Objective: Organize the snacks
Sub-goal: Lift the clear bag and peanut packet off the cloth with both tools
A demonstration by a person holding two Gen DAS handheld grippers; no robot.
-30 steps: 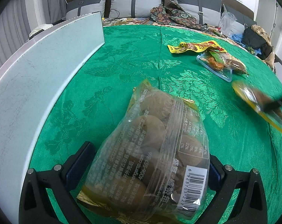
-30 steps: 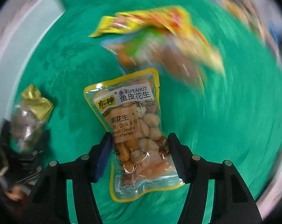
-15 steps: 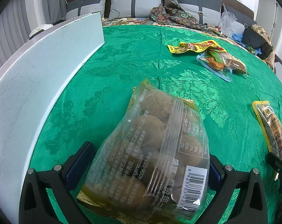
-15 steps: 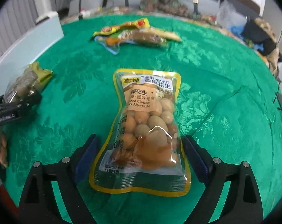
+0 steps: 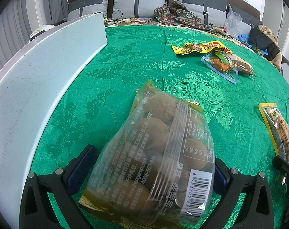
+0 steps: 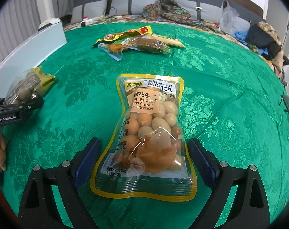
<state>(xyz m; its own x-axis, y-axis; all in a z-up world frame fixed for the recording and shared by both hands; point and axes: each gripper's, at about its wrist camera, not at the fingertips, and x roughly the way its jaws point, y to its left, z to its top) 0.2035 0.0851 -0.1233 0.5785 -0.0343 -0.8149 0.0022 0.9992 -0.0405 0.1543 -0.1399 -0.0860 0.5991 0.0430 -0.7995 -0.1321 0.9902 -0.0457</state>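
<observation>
The left gripper (image 5: 154,173) holds a clear bag of round brown snacks (image 5: 155,152) between its pads, above the green patterned tabletop (image 5: 125,66). The right gripper (image 6: 144,160) has just been opening and now stands wide; the yellow-edged clear peanut packet (image 6: 148,133) lies flat between its jaws, clear of both pads. A pile of mixed snack packets (image 6: 138,42) lies farther off, well apart from both. A pale flat board (image 5: 39,80) borders the cloth's left side. Only the right view shows a person's fingertips (image 6: 1,152) beneath the left gripper. Grey cushions (image 5: 138,2) and heaped clothes (image 5: 262,38) line the back.
</observation>
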